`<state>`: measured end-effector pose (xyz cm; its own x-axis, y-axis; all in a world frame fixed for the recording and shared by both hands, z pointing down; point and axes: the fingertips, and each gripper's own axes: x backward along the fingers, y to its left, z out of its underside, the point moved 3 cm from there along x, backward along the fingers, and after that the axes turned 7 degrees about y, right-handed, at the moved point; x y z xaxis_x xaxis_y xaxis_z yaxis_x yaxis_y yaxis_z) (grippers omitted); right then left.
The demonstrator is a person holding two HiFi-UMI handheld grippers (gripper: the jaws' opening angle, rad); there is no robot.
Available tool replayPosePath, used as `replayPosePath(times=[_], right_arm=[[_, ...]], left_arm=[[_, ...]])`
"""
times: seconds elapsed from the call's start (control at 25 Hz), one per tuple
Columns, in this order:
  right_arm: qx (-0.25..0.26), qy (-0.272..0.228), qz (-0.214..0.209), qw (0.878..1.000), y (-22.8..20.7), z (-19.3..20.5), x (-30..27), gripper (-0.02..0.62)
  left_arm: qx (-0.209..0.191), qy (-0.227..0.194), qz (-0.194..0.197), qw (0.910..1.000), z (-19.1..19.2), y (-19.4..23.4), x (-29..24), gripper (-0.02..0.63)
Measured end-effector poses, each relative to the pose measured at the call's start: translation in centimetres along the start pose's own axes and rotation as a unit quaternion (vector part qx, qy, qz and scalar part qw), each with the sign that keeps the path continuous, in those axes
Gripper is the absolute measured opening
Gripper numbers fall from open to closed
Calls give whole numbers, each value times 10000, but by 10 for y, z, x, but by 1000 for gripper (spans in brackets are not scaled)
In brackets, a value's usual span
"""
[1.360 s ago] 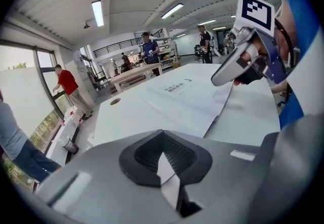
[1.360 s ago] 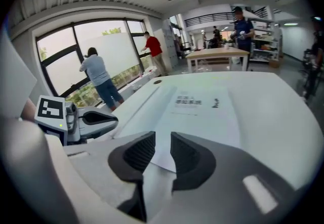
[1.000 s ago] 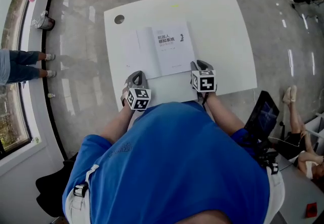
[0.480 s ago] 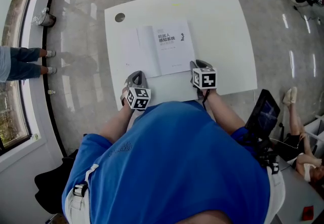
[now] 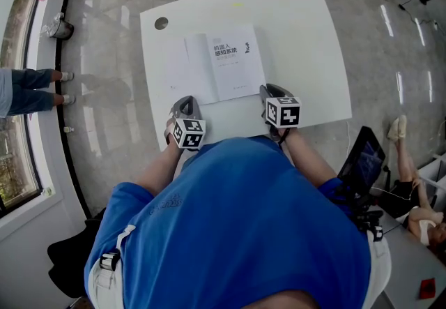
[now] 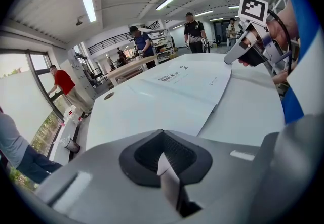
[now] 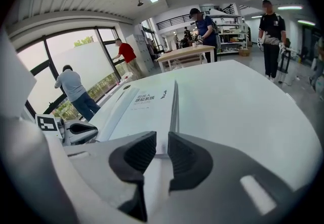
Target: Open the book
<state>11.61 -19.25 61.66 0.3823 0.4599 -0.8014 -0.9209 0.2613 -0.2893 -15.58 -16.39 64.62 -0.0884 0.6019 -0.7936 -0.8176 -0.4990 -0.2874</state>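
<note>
Standing at the near edge of the white bench (image 5: 306, 42), a person in a blue shirt (image 5: 237, 231) holds a gripper in each hand. The book (image 5: 223, 62) lies flat near the middle of the bench. It is already open: its cover is folded out to the left, and a white page with a printed title faces up. The left gripper (image 5: 184, 102) sits just short of the book's near left corner, its jaws together with nothing between them. The right gripper (image 5: 268, 89) sits at the book's near right corner with its jaws a narrow slit apart. In the right gripper view, the book's right edge runs straight towards that slit, though I cannot tell whether the jaws touch it. A small round hole (image 5: 162, 23) marks the bench's far left corner, well apart from the book. Off to the left, another person's legs (image 5: 31, 88) stand on the grey floor by the window.
</note>
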Motion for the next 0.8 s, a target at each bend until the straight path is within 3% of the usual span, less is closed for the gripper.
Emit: replayPosePath(times=[0.2, 0.36, 0.52, 0.8], right_arm=[[-157, 144, -232, 9995, -2, 10, -4, 72], [-206, 279, -122, 9993, -9, 14, -10, 41], [-13, 319, 1, 9995, -9, 12, -9, 17], [544, -69, -68, 9985, 18, -4, 6, 9]], left_arm=[[-28, 15, -12, 10000, 0, 0, -3, 7], [-39, 15, -17, 10000, 0, -1, -4, 7], [-34, 17, -20, 10000, 0, -2, -4, 8], [9, -25, -67, 10000, 0, 0, -3, 8]])
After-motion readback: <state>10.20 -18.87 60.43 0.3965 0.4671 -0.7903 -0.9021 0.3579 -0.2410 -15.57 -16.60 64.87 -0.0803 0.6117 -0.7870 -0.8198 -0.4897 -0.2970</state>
